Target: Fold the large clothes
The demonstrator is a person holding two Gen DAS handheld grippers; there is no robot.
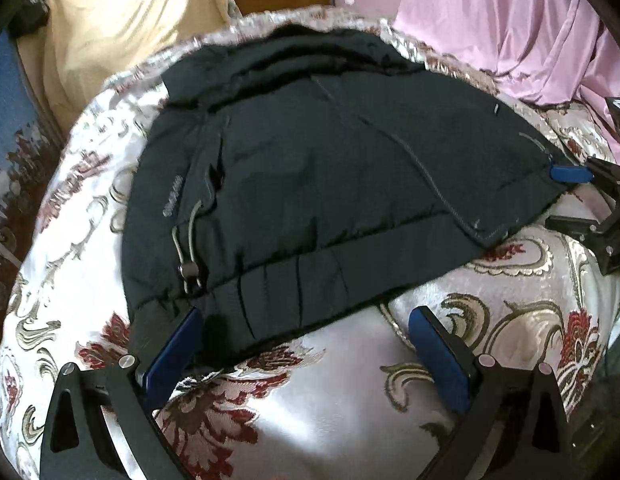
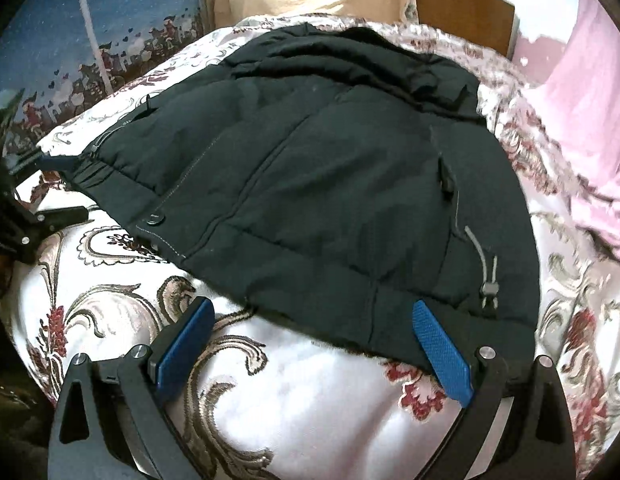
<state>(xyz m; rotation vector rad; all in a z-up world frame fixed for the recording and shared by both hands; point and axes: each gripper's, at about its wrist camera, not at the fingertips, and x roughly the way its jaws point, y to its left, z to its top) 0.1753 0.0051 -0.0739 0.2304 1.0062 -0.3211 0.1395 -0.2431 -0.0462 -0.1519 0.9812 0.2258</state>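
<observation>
1. Left wrist view: black padded jacket [image 1: 310, 184] lies spread on a bed with a floral satin cover [image 1: 350, 420], hem toward the camera, collar end far. Drawcord with toggle [image 1: 188, 248] sits near the hem on the left
2. Left gripper [image 1: 306, 344] is spread wide, nothing between the blue pads. Left pad [image 1: 178, 344] is at the hem corner, touching or just overlapping the fabric; can't tell which. Right pad sits over bare cover
3. Right gripper [image 1: 570, 174] shows at the right edge of the same view, blue tip at the jacket's other hem corner
4. Right wrist view: same jacket [image 2: 330, 184], snap button [image 2: 154, 219] on the front placket at left, second drawcord toggle [image 2: 488, 290] near the hem at right
5. Right gripper [image 2: 322, 340] also spread, holding nothing. Right pad [image 2: 442, 348] overlaps the hem edge, the left one is over the cover
6. Left gripper [image 2: 50, 162] visible at far left by the gathered hem
7. Judgement: jacket laid flat, no fold made yet; step in hand is lining up on the two hem corners
8. Next move calls for both grippers to close on the hem, get a pad under the thick padding, then lift together toward the collar. Slippery cover may let the jacket slide
</observation>
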